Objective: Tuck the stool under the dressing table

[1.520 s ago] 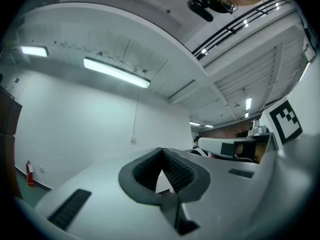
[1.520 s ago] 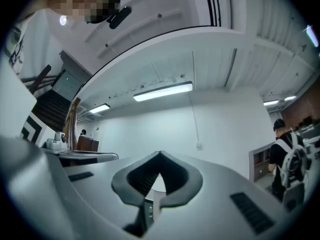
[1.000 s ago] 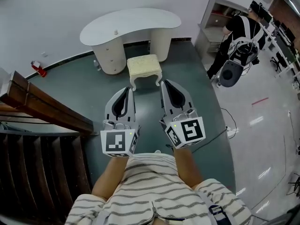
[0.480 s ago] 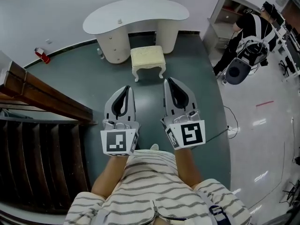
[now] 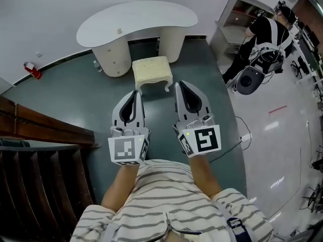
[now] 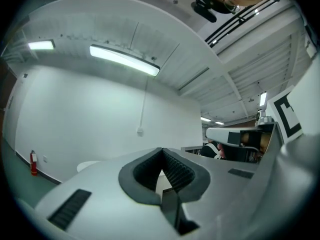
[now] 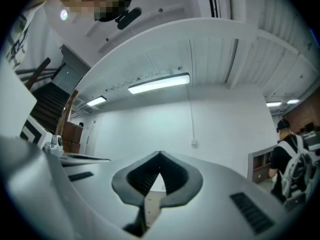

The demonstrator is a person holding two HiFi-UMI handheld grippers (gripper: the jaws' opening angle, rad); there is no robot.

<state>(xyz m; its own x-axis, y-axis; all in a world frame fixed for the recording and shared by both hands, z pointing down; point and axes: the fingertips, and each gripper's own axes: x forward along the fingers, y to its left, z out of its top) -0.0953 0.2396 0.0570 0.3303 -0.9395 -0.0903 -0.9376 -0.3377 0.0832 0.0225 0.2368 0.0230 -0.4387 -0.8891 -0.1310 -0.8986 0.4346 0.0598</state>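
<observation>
A cream cushioned stool [image 5: 151, 70] with curved white legs stands on the green floor in front of the white kidney-shaped dressing table [image 5: 136, 19], just outside its knee gap. My left gripper [image 5: 134, 92] is shut and empty, its tips just short of the stool's near left corner. My right gripper [image 5: 177, 84] is shut and empty too, close to the stool's near right leg. Both are held about level. In the left gripper view the jaws [image 6: 162, 150] meet at the tips; the right gripper view shows the same [image 7: 160, 154].
A dark wooden stair rail [image 5: 40, 130] runs along the left. A red fire extinguisher [image 5: 31, 70] stands by the wall at left. A person in a striped top [image 5: 260, 37] stands at a shelf unit [image 5: 237, 19] at the right. A cable [image 5: 237, 140] lies on the floor.
Both grippers have come forward toward the stool, which now lies just beyond their tips. The view has shifted, with the table and stool drifting left. Jaws stay shut.
</observation>
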